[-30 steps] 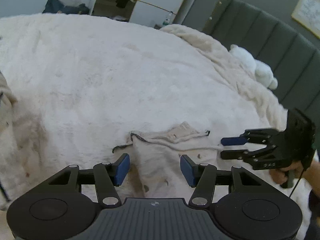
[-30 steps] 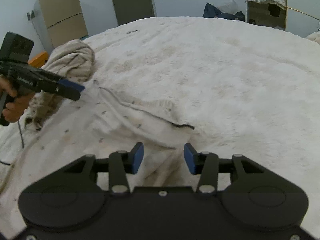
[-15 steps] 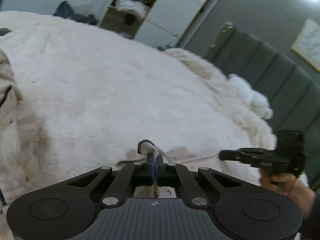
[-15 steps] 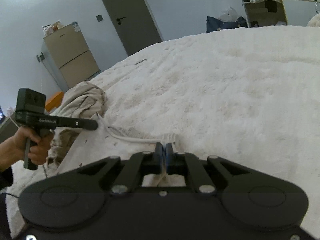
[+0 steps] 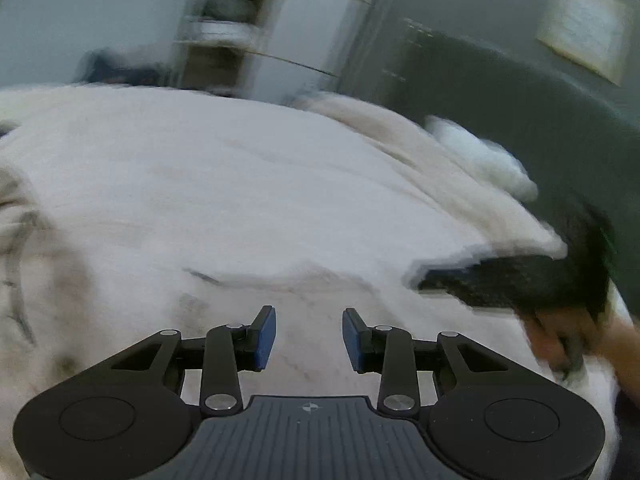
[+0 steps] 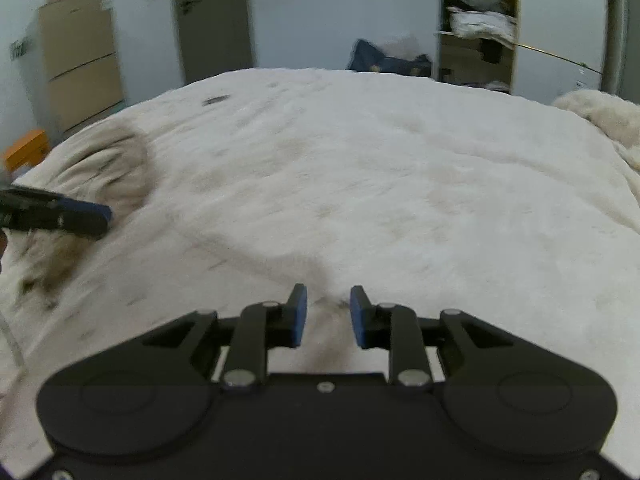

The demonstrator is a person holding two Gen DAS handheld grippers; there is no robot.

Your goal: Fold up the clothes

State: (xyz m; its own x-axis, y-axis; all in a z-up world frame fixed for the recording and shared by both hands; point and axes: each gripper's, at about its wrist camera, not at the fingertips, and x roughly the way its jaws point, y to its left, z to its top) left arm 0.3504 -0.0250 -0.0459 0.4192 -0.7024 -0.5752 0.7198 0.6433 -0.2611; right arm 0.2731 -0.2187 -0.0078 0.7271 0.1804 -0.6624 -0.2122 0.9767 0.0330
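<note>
1. Left tool (image 5: 308, 338) and right tool (image 6: 328, 316), both pinching cloth half a second ago, now stand spread and empty.
2. The cream garment (image 6: 224, 280) lies released on the bed (image 6: 400, 168), beneath both tools.
3. That hold has ended; how flat the fold lies is blurred.

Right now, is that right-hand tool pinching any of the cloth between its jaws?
No: in the right wrist view the right gripper has its jaws apart, with only the cream garment lying below the gap.
</note>
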